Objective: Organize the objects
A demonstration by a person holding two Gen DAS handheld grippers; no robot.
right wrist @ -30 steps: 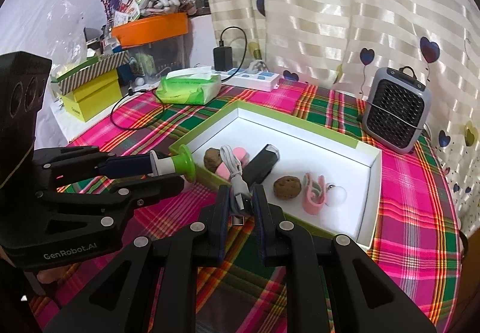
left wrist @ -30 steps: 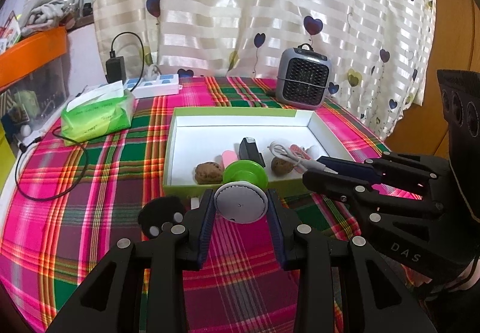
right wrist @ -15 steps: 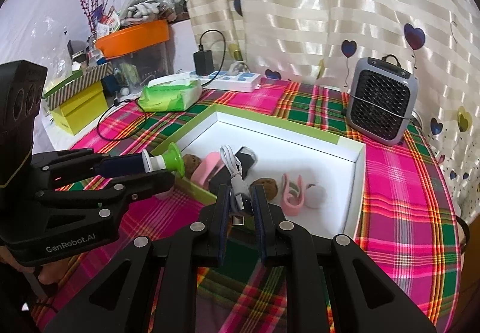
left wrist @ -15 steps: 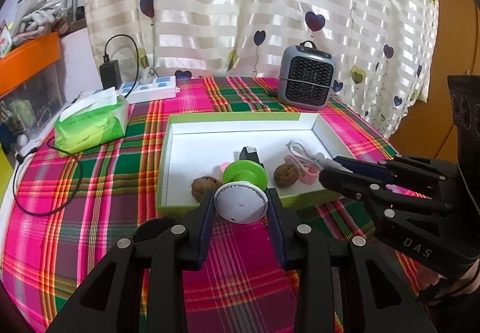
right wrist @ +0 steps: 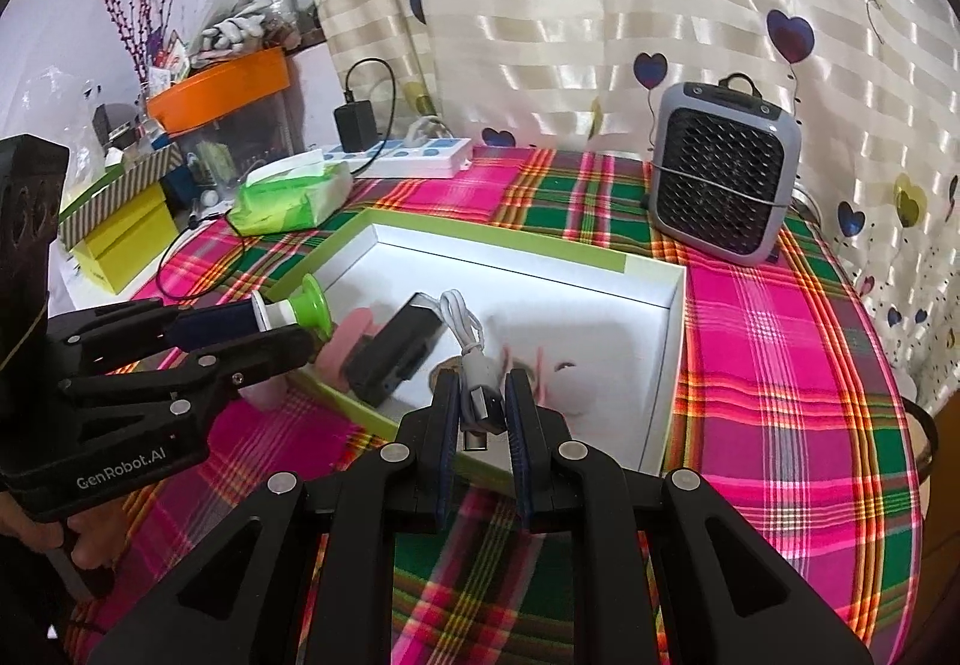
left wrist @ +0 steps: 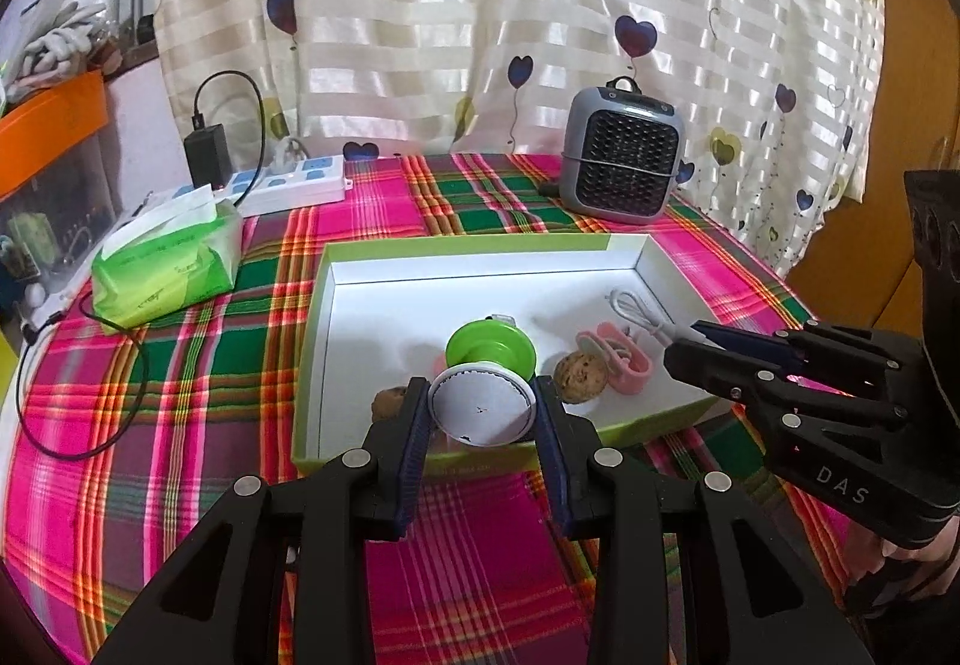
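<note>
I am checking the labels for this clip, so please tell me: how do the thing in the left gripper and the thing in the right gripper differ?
The left gripper holds a green and white spool, wide and rigid; the right gripper holds a white USB cable, thin and looped. The spool keeps its jaws far apart; the cable lets its jaws stand almost together. Both are carried above the near edge of the white box.

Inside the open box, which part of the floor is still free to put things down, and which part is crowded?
The box floor is bare along the far wall and far-left corner. The near side is crowded: cookies, pink clip, black device. Outside, the tablecloth between box and tissue pack is free.
</note>
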